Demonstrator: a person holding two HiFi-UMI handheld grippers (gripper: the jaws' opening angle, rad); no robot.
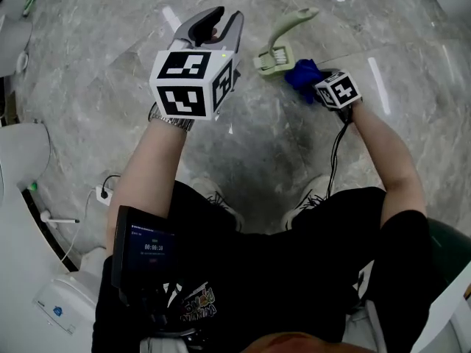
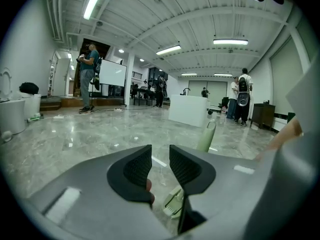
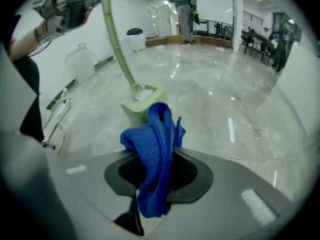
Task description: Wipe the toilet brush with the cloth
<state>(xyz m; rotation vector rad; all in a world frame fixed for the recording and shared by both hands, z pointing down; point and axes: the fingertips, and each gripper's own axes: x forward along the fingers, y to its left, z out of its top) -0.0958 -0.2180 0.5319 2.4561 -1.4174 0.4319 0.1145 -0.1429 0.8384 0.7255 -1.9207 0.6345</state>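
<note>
Right fingers (image 3: 191,174) pinch cloth (image 3: 152,149); toilet brush (image 3: 141,103) just beyond.

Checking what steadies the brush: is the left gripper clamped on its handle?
No: the left gripper has its jaws apart with nothing pinched, and the toilet brush handle rises beyond them, to the right.

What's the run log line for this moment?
left gripper: open, empty | right gripper: shut on blue cloth | toilet brush: standing on floor
</note>
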